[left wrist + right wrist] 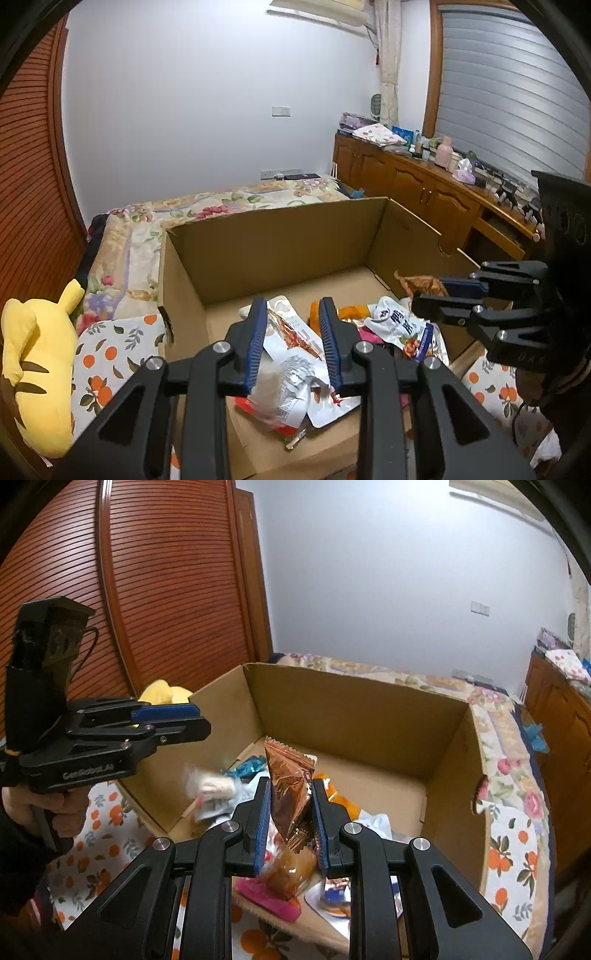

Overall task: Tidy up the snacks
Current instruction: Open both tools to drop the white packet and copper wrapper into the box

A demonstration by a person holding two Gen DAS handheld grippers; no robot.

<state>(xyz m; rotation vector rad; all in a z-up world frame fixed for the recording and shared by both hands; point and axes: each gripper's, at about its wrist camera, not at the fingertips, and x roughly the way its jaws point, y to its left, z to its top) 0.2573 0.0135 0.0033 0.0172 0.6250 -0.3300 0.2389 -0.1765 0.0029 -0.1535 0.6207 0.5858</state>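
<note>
1. Clearly mid-task: the cardboard box [280, 240] sits open on the patterned bedcover [110, 343], and a loose heap of snack packets lies at its near end, while the far part of its floor is bare.
2. Right gripper [290, 812]: its jaws are closed down to the thickness of a copper foil packet [288, 775], which stands upright between the blue pads, above the heap and inside the box walls.
3. Left gripper [295, 343]: its jaws stand partly apart above the box. A silver packet with red print [295, 354] lies in line with the gap; whether the pads touch it or it only rests below them cannot be told from either view.
4. A small pale packet [212, 784] appears blurred in the right wrist view, below the left gripper's tip; whether it is falling or lying still is unclear.
5. Other packets in the heap: a white one with dark characters [397, 321], an orange one [351, 312] and a pink one [273, 899].
6. Judged progress: snacks are gathered in the box but unsorted; arranging them remains.
7. A yellow plush toy [33, 373] lies beside the box, outside it.
</note>
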